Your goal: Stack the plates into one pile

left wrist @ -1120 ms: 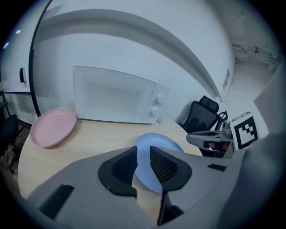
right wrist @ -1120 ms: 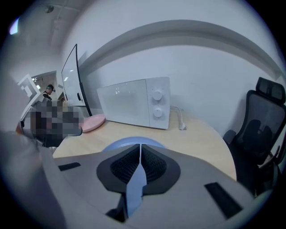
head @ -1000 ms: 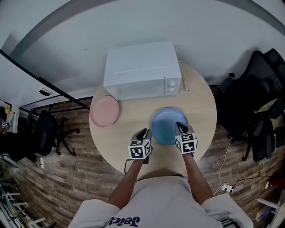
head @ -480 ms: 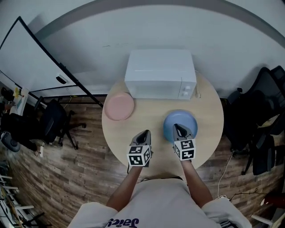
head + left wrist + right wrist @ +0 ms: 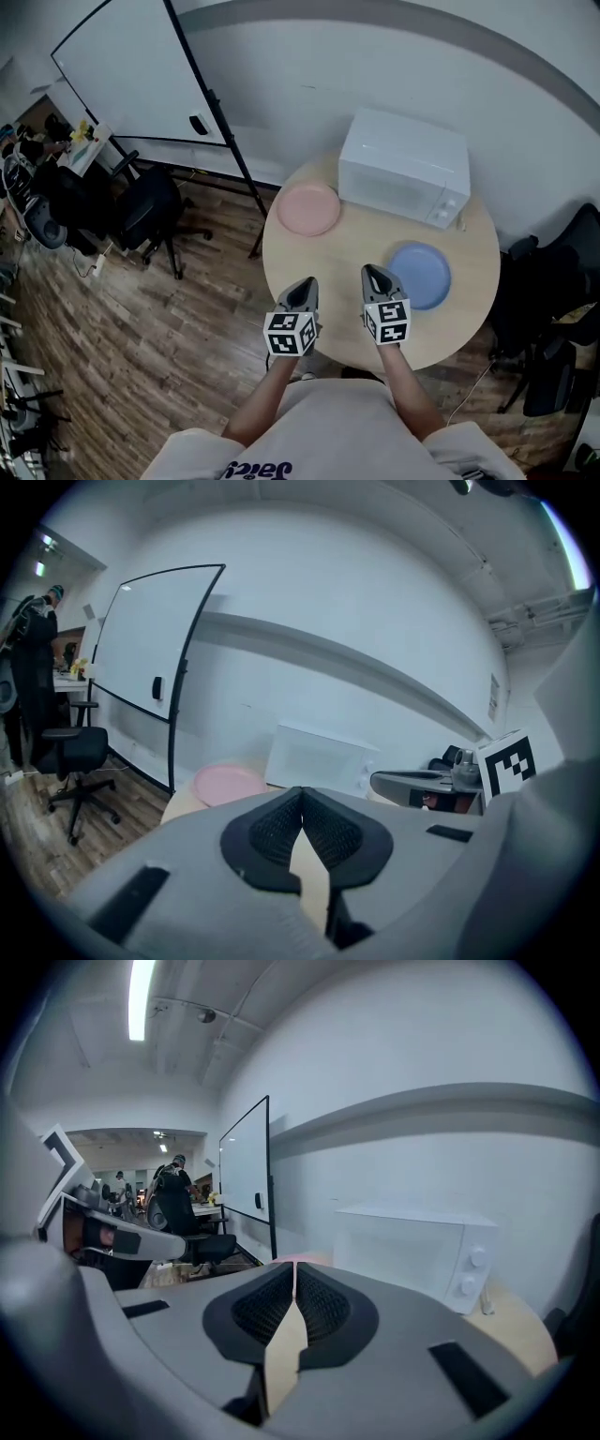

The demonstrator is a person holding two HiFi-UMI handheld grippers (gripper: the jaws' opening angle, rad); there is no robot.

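Pink plate [image 5: 308,208] and blue plate [image 5: 421,275] lie well apart. Left gripper [image 5: 302,289], just closed, and right gripper [image 5: 377,278] have fingers together, empty. Open one, pinch a rim level, land it centred.

1. I hold my left gripper [image 5: 303,286] and my right gripper [image 5: 376,277] side by side over the near edge of the round table [image 5: 323,258].
2. My left gripper's jaws have just been closing. They now stand together with nothing between them.
3. My right gripper's jaws are together too, with nothing in them.
4. The blue plate [image 5: 419,275] lies flat on the table, just to the right of my right gripper.
5. The pink plate [image 5: 308,208] lies at the table's far left, beside the white microwave [image 5: 403,167] and well apart from the blue plate.
6. A whiteboard [image 5: 131,80] and a black office chair [image 5: 141,211] stand on the wooden floor [image 5: 141,328] to the left.
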